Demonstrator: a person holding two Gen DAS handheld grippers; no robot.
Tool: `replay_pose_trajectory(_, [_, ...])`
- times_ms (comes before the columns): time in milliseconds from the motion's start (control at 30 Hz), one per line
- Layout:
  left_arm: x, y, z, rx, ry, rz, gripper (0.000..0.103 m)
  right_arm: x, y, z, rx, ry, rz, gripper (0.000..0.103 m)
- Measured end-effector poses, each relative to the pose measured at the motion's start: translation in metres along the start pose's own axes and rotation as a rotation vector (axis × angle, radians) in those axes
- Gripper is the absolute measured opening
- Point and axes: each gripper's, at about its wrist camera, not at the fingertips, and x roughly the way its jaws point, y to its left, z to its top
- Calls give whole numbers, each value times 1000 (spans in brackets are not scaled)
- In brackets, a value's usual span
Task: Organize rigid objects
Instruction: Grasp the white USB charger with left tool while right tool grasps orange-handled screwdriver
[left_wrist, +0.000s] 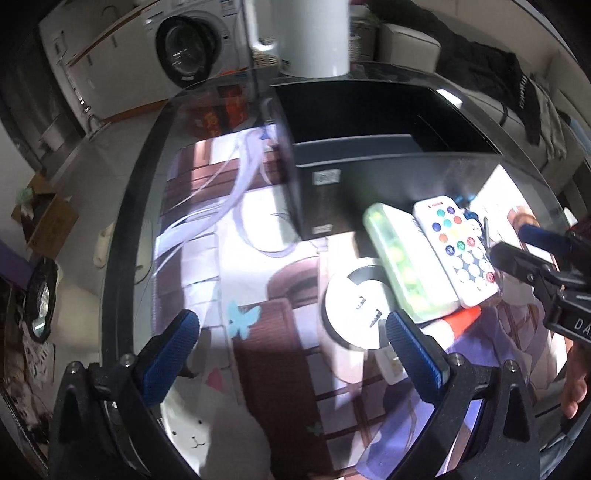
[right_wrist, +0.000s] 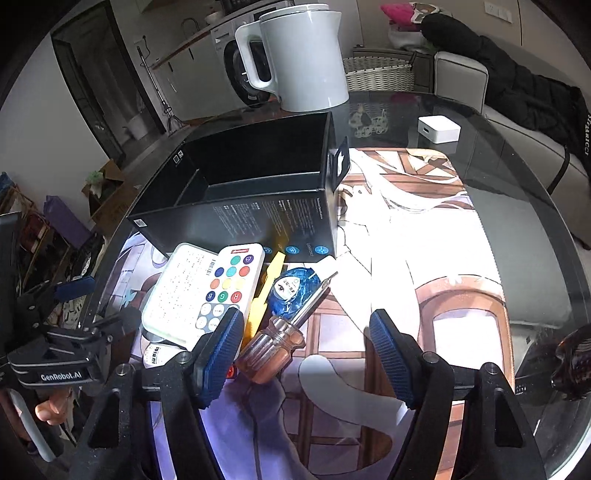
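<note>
**Desk:** What does the shot show?

**Photographer:** Two hand-held claws tip down over a glass table (right_wrist: 517, 206). The right gripper (right_wrist: 306, 347) stands released, nothing between its blue pads, with a screwdriver (right_wrist: 280, 336) just ahead of its left finger, the clear orange handle almost touching that pad. The left gripper (left_wrist: 291, 343) is also released and empty, a round white disc (left_wrist: 356, 310) ahead and slightly right of its gap.

**Desk:** And the things to be sorted?

**Photographer:** Heaped ahead-left of the right claw: a white remote (right_wrist: 231, 288) leaning on a pale green case (right_wrist: 177, 291), a yellow pry tool (right_wrist: 264, 291) and a blue packet (right_wrist: 291, 290) beside them. The open black box (right_wrist: 255, 181) sits just beyond, seemingly empty.

**Desk:** The risk?

**Photographer:** The pile overlaps. A close on the rounded handle may likely roll it off the pads, or the left finger may nudge the remote so it slides across the glass. The two claws also work near each other, so a clash is possible.
</note>
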Motion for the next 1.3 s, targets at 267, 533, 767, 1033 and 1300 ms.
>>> replay_pose_trajectory(267, [14,-24,12,64,9,-15,97,2,-8,5,-8,23,-31,73])
replay_pose_trajectory(533, [23,-29,17,67,46,-81,57,0,-14,2,-21,42,-36,71])
replay_pose_trajectory(767, [20,-8,11,10,46,-71,57,-1,-10,-4,-1,65,10,71])
replay_pose_trajectory(1033, [17,-9,-2,3,33,-73,58,5,9,-5,-145,63,-33,57])
replay_pose_trajectory(1300, [23,-3,-10,-38,51,-42,89,5,-3,-16,-175,119,-51,33])
